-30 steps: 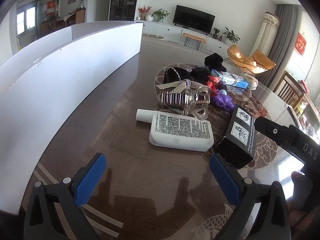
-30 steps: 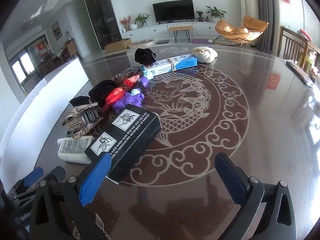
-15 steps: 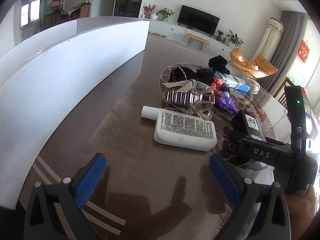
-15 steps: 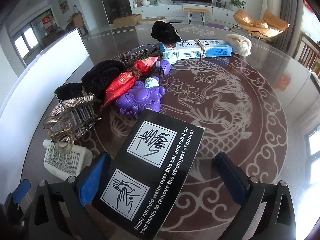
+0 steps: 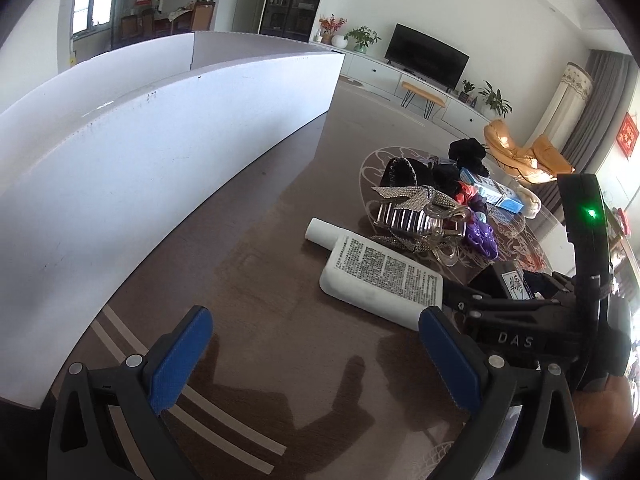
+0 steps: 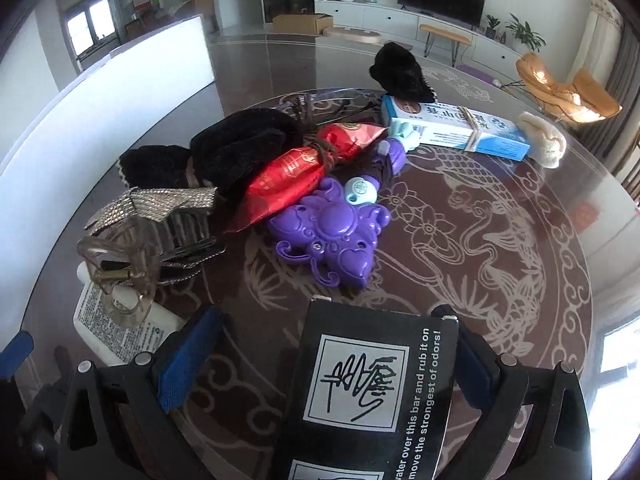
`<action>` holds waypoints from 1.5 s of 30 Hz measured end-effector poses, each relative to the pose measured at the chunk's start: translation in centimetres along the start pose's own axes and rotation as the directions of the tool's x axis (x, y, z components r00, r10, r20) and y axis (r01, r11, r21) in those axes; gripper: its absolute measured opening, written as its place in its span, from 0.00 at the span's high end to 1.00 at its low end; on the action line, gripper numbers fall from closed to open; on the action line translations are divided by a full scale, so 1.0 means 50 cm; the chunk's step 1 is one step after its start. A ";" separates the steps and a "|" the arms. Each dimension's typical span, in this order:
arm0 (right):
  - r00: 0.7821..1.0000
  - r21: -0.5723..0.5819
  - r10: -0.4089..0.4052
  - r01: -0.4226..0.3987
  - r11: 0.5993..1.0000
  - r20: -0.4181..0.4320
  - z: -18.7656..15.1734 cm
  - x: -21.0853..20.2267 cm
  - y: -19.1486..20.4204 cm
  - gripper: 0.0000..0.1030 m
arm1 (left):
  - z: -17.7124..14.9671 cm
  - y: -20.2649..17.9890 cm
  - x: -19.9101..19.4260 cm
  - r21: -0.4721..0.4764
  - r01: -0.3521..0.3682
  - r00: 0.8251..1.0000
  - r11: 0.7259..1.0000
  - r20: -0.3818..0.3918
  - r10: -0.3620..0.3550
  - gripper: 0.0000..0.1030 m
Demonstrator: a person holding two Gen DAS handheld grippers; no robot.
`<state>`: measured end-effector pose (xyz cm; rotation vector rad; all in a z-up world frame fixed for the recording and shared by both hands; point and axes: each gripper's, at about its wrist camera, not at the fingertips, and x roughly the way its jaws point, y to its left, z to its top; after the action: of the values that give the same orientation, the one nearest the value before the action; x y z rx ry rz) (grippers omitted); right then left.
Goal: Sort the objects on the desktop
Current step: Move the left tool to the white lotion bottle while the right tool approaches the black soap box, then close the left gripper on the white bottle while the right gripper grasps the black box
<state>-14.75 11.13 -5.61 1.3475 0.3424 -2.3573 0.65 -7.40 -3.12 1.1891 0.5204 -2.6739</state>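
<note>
Left wrist view: the left gripper [image 5: 316, 356] is hovering over bare table [image 5: 256, 280], jaws spread wide and holding nothing, with the white bottle [image 5: 380, 276] lying just ahead to its right.
Left wrist view, neighbour: the right gripper [image 5: 516, 320] is reaching in at the right edge, over the black box [image 5: 500, 280].
Left wrist view, change: a second ago that gripper was only entering from the right; now it is sitting over the box.
Right wrist view: the black box is lying between the blue pads [image 6: 188, 356], which are straddling it (a gap is showing on the left side), so nothing is gripped yet.
Right wrist view, neighbours: the purple toy [image 6: 332, 236] is sitting just beyond the box, the hair clip [image 6: 132, 248] to the left.
Right wrist view, advice: centring the box before squeezing, and lifting straight up, is probably the way to avoid nudging the toy.
Right wrist view, change: the box was further ahead earlier; it is now filling the jaws.
</note>
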 end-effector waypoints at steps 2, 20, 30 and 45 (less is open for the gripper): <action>0.997 -0.133 0.080 -0.081 0.988 -0.015 -0.018 -0.013 0.043 0.00 | 0.002 0.009 -0.002 -0.024 0.007 1.000 1.000 0.004 -0.006 0.00; 0.995 -0.063 0.045 -0.039 0.997 0.089 -0.138 -0.078 -0.002 0.00 | -0.006 -0.049 0.020 0.058 0.006 0.999 0.998 -0.043 -0.003 0.00; 0.995 -0.046 0.032 -0.028 0.999 0.092 -0.145 -0.079 -0.008 0.00 | 0.055 -0.105 0.125 0.039 -0.238 0.961 0.970 -0.136 0.241 0.00; 0.995 -0.045 0.032 -0.028 0.999 0.093 -0.147 -0.080 -0.006 0.00 | 0.038 -0.007 0.086 0.161 -0.187 0.966 0.969 -0.148 0.212 0.00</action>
<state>-7.45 15.24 -5.85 1.2098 0.3425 -2.3648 -3.65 -7.84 -5.05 1.4280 0.2137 -2.4917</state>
